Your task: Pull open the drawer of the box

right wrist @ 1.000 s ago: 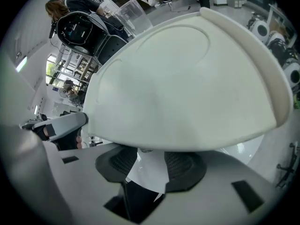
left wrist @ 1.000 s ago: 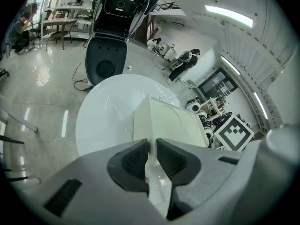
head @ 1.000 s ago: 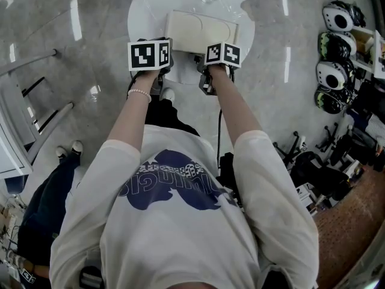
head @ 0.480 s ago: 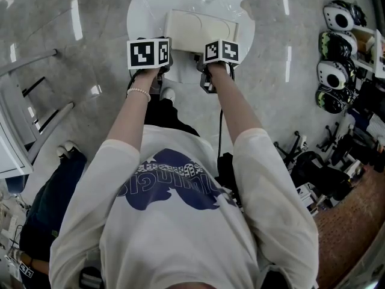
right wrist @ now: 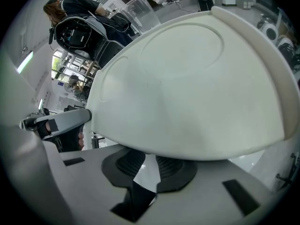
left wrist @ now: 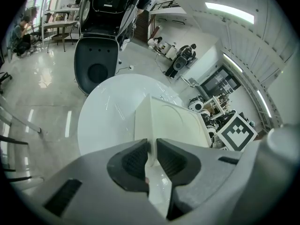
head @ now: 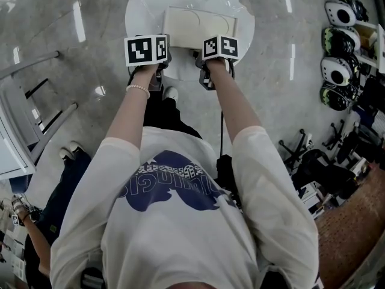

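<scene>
Glossy grey floor [head: 301, 101] lay open on both sides of the round white table [head: 141, 11], whose far rim was cut off by the top of the head view. The cream box [head: 198, 26] sat on the table's near half, with bare tabletop to its left and right. Its drawer front could not be made out, because the overhanging top covered it.

The left gripper [left wrist: 152, 149] was clamped on the box's near left corner edge, with both pads pressed to the wall. The right gripper [right wrist: 149, 165] reached in under the box's front lip. Its jaws had just been closing and stood narrowly apart. Their tips were hidden beneath the lip, so whether they pinched anything could not be told.
</scene>
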